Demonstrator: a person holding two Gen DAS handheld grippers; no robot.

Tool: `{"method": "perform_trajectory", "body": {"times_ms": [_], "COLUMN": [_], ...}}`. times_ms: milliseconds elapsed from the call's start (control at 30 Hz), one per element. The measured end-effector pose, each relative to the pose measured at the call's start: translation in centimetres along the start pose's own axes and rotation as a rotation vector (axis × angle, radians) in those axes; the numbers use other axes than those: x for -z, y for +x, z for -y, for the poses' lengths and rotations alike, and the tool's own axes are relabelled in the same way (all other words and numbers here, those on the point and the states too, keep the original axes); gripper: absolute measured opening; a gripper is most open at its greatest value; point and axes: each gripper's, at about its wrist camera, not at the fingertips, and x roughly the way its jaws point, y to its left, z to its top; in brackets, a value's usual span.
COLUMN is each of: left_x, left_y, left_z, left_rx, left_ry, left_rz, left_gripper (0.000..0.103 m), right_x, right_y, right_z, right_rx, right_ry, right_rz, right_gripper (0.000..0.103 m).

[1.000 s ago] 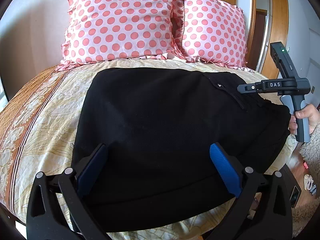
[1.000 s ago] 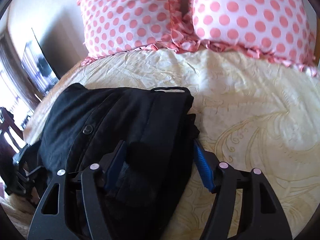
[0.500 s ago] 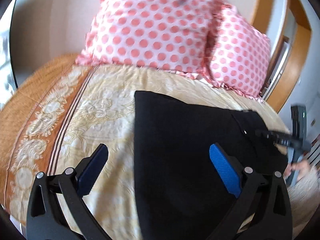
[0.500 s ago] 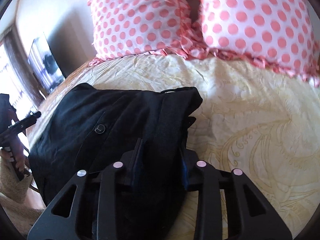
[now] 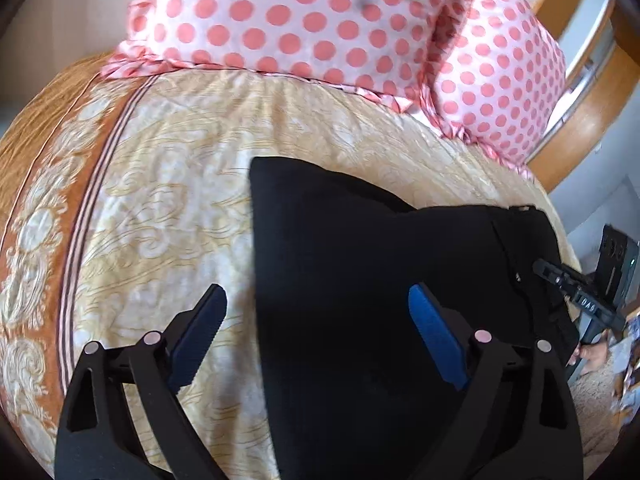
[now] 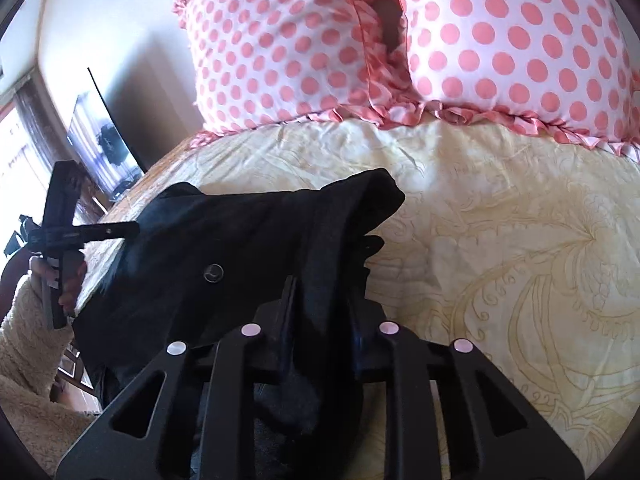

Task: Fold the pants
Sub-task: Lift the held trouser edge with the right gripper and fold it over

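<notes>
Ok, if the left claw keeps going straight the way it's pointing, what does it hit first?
Probably the pants: the open left claw straddles their left edge, one finger over the bedspread. Beyond that, the pillows. Height above the cloth is unclear.

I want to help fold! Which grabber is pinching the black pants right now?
The right gripper: its fingers are squeezed shut on the waistband of the black pants. The left gripper is wide open, holding nothing.

The pants (image 5: 360,264) are laid on the bed (image 5: 160,208) toward its right edge. Two pillows (image 6: 400,40) are positioned side by side at the head edge, behind the pants.
</notes>
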Motion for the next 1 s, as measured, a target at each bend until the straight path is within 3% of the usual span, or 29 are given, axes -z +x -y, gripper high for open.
{"method": "perform_trajectory", "body": {"times_ms": [267,333,400,500,600,733,1000], "left_x": [-0.9,-1.0,-0.9,-1.0,-1.1,-2.3,-9.4], "left_y": [1.4,1.3,0.8,0.1,-0.6,-1.8,-1.2], "left_z": [0.2,-0.1,-0.3,0.5,1.8,2.7,3.1], "left_rx": [0.009,0.001,0.009,-0.004,-0.050,-0.040,-0.091], "left_ry": [-0.023,-0.054,-0.055,-0.015,0.047,0.071,0.061], "left_rz": [-0.039,-0.031,-0.014,-0.001,0.020,0.045,0.183], "left_gripper": [0.074,0.056,0.026,0.014,0.012,0.011,0.011], "right_x": [0.1,0.1,0.0,-0.4,-1.1,-2.7,-9.2], "right_y": [0.1,0.0,-0.1,-0.6,-1.1,-1.6,0.7], "right_z": [0.5,0.4,0.2,-0.3,-0.9,-1.8,-1.0], "right_rx": [-0.012,-0.009,-0.007,-0.010,-0.006,0.003,0.083], "right_ry": [0.019,0.015,0.012,0.011,-0.002,-0.019,-0.035], "right_rz": [-0.003,0.004,0.015,0.033,0.047,0.060,0.141], "right_gripper": [0.022,0.022,0.020,0.019,0.019,0.018,0.017]}}
